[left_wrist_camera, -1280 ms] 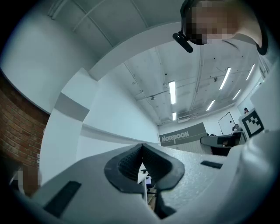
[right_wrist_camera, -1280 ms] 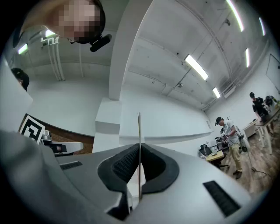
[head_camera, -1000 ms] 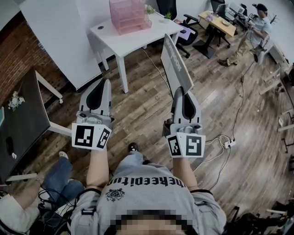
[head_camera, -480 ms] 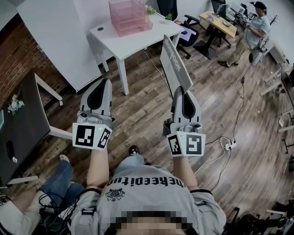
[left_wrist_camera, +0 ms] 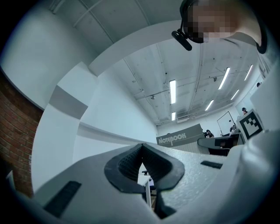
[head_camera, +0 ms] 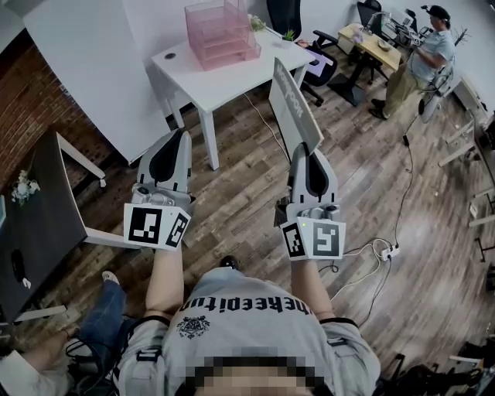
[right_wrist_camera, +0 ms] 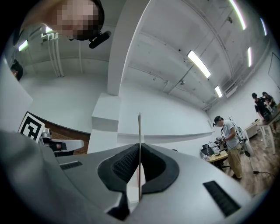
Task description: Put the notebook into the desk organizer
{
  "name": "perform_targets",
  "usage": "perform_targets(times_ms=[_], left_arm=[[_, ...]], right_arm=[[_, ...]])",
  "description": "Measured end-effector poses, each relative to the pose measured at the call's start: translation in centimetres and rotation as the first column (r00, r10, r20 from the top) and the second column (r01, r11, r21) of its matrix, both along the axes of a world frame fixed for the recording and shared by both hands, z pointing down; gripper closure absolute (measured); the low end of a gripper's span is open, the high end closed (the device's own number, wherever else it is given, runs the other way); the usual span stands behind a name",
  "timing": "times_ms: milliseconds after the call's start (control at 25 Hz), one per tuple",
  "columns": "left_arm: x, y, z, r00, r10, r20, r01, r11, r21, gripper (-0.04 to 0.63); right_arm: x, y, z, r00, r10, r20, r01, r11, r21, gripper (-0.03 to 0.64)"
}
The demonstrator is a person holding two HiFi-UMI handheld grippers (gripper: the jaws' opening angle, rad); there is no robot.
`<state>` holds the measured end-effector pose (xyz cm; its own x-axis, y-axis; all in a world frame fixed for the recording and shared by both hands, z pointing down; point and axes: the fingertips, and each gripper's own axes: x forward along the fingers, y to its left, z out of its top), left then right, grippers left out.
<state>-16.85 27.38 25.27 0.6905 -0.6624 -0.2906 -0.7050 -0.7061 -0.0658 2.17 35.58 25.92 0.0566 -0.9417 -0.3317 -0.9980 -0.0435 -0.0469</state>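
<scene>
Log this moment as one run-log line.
right hand-held gripper: shut on notebook | left hand-held gripper: shut, empty | desk organizer: on table, ahead

Off-task stuff from my remote seat: a white tabletop [head_camera: 224,77] stands on the wood plank floor [head_camera: 240,193], with a small round black thing [head_camera: 172,56] near its left corner and a little plant [head_camera: 255,22] at the far edge. Behind it is a dark office chair [head_camera: 317,58]. Top right, a person in a cap [head_camera: 429,54] stands at a wooden desk [head_camera: 371,42]. A cable [head_camera: 406,166] runs across the floor to a white power strip [head_camera: 384,249]. On the left there's a brick wall [head_camera: 39,100] and a dark table [head_camera: 39,216] with flowers [head_camera: 23,186]. Someone's jeans leg [head_camera: 104,325] shows bottom left. Strip lights [left_wrist_camera: 172,91] line the ceiling.
</scene>
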Motion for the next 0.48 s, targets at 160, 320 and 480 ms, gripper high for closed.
perform_targets(times_ms=[160,320,480], left_arm=[[-0.4,-2.0,0.0,1.0,0.011,0.002,-0.011,1.0,0.002,0.592],[-0.7,-3.3,0.4,1.0,0.019,0.007,-0.019,1.0,-0.006,0.592],[-1.0,-4.2,0.8,1.0,0.023,0.013,-0.022,1.0,-0.014,0.592]], right_arm=[[-0.5,-1.8,-0.1,1.0,0.008,-0.001,-0.008,1.0,0.01,0.607],[-1.0,-3.0,0.3,1.0,0.008,0.007,-0.008,1.0,0.01,0.607],[-1.4,-3.9,0.7,1.0,0.004,0.019,-0.004,1.0,0.003,0.607]])
